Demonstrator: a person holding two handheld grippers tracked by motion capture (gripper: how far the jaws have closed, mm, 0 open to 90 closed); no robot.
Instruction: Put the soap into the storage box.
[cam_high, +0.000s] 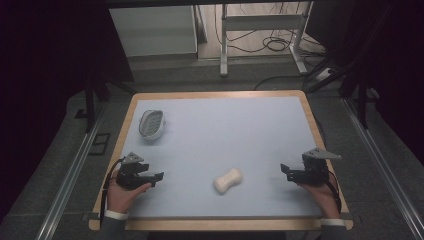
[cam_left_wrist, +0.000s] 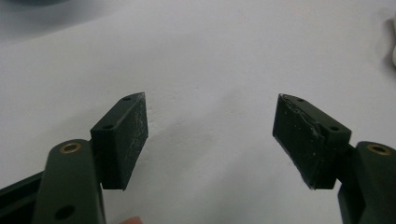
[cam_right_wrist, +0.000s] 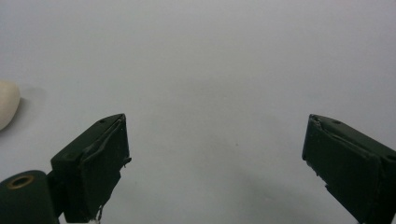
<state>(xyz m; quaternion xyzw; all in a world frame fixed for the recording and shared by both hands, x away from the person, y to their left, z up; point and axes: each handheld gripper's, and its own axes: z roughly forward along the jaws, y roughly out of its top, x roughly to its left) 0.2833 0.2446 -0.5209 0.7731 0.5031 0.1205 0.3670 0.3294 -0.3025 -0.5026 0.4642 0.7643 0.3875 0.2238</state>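
Observation:
A cream bar of soap (cam_high: 228, 180), pinched in at its middle, lies on the pale blue mat near the front centre. A white oval soap dish (cam_high: 151, 123) with a ribbed inside sits at the back left. My left gripper (cam_high: 156, 177) rests at the front left, open, its jaws wide apart over bare mat (cam_left_wrist: 210, 130). My right gripper (cam_high: 285, 172) rests at the front right, open too, nothing between its jaws (cam_right_wrist: 215, 154). One end of the soap (cam_right_wrist: 7, 109) peeks in at the left edge of the right gripper view. A white sliver (cam_left_wrist: 393, 39) shows at the left gripper view's right edge.
The mat covers a wood-rimmed table (cam_high: 310, 120). Beyond the far edge stand a white metal frame (cam_high: 260, 30) and loose cables (cam_high: 275, 45) on the floor. Metal rails (cam_high: 70, 175) run along both sides of the table.

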